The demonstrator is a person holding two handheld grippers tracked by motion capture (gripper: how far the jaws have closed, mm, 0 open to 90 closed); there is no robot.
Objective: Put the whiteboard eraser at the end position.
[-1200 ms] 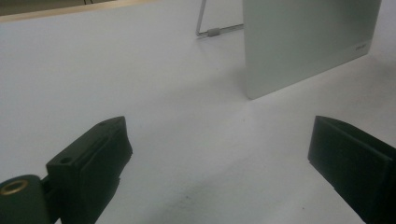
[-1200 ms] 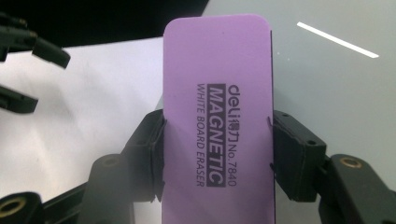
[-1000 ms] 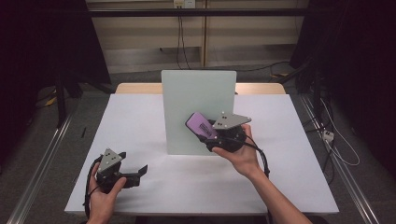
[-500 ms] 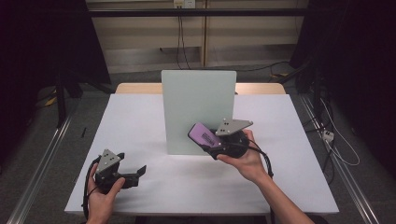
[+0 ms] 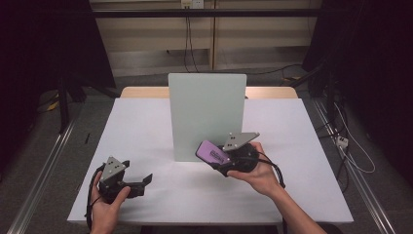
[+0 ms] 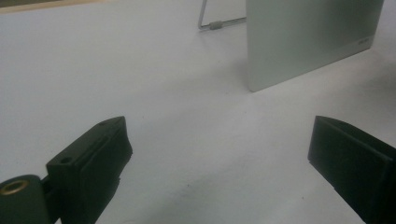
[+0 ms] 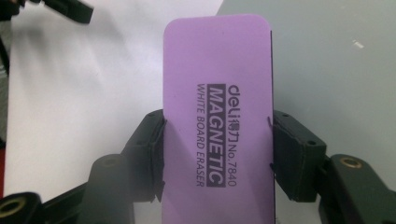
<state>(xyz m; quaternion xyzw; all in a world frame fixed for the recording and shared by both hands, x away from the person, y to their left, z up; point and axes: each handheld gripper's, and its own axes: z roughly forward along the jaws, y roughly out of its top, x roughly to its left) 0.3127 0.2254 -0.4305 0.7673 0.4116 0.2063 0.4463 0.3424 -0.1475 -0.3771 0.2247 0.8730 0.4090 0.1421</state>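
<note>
On the white table (image 5: 146, 122) I see the pale green board (image 5: 207, 112) standing upright near the middle. In front of its lower right corner, my right gripper (image 5: 225, 161) is clenched on the purple whiteboard eraser (image 5: 212, 151), its pads pressing the long edges and lifting it off the table. My left gripper (image 5: 144, 181) rests near the front left, jaws spread apart.
</note>
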